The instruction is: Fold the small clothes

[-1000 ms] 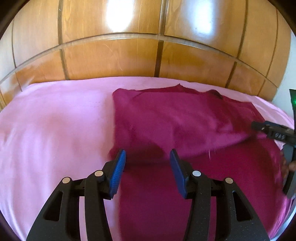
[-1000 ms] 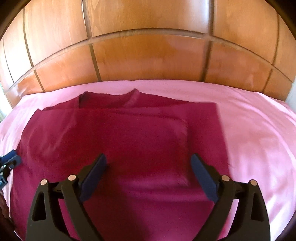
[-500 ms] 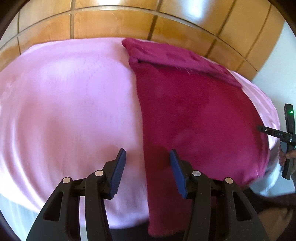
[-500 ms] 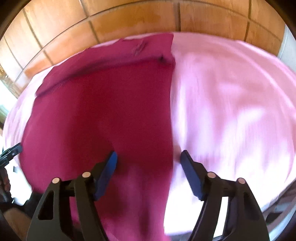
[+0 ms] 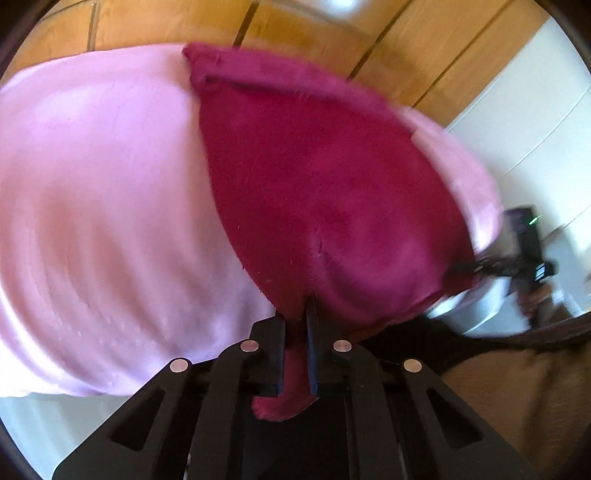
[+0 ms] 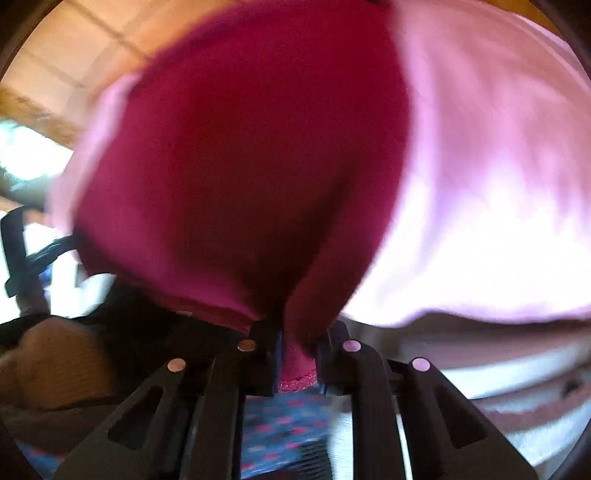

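- The garment is a dark red piece lying flat on the pink bed cover; in the left wrist view it runs from my fingers away toward 12 o'clock, up to the wooden headboard; its long axis goes from near edge to far edge.
- My left gripper has just been closing and now pinches the near hem; the jaws are narrow, with a tongue of red cloth coming out below them at 6 o'clock.
- My right gripper has also just been closing on the same hem (the other near corner, as far as I can judge); a small flap of cloth with a stitched edge sits between the pads.
- In the left view, the right gripper shows at 3 o'clock, at the edge of the garment.
- Both hands are at the near end, so neither is nearer to the far end; I judge the coming move is to lift the hem and carry it toward 12 o'clock, over the body of the garment.
- The picture is blurred; I cannot tell how many layers each pinch holds.
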Motion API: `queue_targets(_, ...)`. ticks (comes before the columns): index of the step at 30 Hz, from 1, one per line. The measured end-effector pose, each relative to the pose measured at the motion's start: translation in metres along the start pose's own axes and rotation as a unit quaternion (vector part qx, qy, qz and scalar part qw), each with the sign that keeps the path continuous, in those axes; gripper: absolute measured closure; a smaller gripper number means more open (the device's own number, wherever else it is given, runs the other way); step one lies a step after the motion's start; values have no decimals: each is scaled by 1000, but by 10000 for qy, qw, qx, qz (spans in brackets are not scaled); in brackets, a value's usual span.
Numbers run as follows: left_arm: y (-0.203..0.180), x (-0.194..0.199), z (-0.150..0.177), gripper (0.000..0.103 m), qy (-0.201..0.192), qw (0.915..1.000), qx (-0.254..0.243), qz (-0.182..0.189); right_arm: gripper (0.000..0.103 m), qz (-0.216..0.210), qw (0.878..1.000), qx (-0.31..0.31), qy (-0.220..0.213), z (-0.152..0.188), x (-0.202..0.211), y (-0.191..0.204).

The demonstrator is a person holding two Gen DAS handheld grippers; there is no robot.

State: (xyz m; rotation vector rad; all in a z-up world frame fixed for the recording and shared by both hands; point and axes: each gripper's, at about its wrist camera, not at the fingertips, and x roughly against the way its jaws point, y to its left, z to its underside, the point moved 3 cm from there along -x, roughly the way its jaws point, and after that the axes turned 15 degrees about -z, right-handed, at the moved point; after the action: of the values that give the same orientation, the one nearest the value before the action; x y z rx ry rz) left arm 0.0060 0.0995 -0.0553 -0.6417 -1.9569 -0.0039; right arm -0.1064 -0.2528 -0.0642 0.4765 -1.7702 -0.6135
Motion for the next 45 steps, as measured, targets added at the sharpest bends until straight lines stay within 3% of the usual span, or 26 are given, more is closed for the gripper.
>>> queue_targets(4, 8, 19, -33, 97, -495, 9939, 610, 780, 91, -724, 9943, 129, -778, -41, 28, 22)
queue_targets(8, 16, 10, -70, 97, -678, 9841, 1076, 1239, 91, -1001, 9867, -114, -1275, -77, 37, 14)
queue_targets(11, 26, -5, -95, 97, -650, 9777, 1441, 1381, 91, -1038, 9816, -424, -1547, -101, 38, -4)
queue_targets(19, 61, -54, -168, 97, -509, 9671, 2240, 1091, 88, -975, 9737, -830, -1883, -151, 38, -33)
queue_targets(21, 69, -61, -180, 97, -508, 9635, 2435, 985, 79, -1102, 9678, -932, -2061, -161, 47, -38)
queue_targets(22, 76, -63, -187, 97, -583, 9613, 2551, 860, 68, -1195, 9627, -973, -2224, -167, 53, -41)
queue_targets(23, 80, -63, -190, 94, -603, 9595, 2652, 729, 50, -1337, 9570, -1032, -2358, -171, 59, -45)
queue_targets(24, 86, -65, -193, 73, -565, 9574, 2769, 603, 32, -1413, 9529, -1090, -2454, -171, 68, -50)
queue_targets(25, 93, -66, -192, 43, -528, 9536, 2913, 551, 9, -1332, 9470, -1155, -2686, -172, 75, -53)
queue_targets(26, 105, -64, -190, 36, -620, 9426, 3239, 531, 9, -1224, 9445, -1156, -2822, -172, 82, -56)
queue_targets(27, 111, -60, -187, 35, -719, 9394, 3315, 496, 9, -1257, 9439, -1148, -2831, -173, 83, -58)
queue_targets(29, 116, -54, -182, 35, -790, 9469, 3107, 259, 9, -1244, 9426, -1212, -2852, -167, 89, -63)
queue_targets(34, 104, -50, -153, 35, -770, 9732, 2167, 11, 9, -747, 9563, -1067, -2617, -134, 87, -69)
queue_targets(36, 93, -56, -135, 35, -626, 9827, 1733, -166, 12, -542, 9625, -988, -2469, -118, 83, -71)
queue_targets(38, 82, -65, -122, 35, -442, 9883, 1445, -213, 22, -361, 9699, -898, -2236, -103, 74, -71)
queue_targets(39, 78, -68, -119, 38, -429, 9892, 1382, -243, 25, -276, 9728, -864, -2132, -98, 68, -71)
queue_targets(41, 75, -68, -112, 57, -480, 9901, 1292, -246, 46, 20, 9777, -770, -1955, -90, 53, -73)
queue_targets(42, 72, -71, -112, 72, -427, 9907, 1282, -172, 51, 78, 9779, -749, -1948, -89, 50, -74)
queue_targets(43, 68, -69, -109, 79, -432, 9908, 1264, -228, 59, 93, 9773, -740, -1984, -88, 49, -74)
queue_targets(44, 64, -67, -111, 84, -503, 9914, 1165, -328, 68, 43, 9768, -765, -2001, -88, 49, -73)
queue_targets(45, 62, -64, -112, 88, -545, 9918, 1107, -336, 71, 10, 9765, -756, -2016, -89, 51, -71)
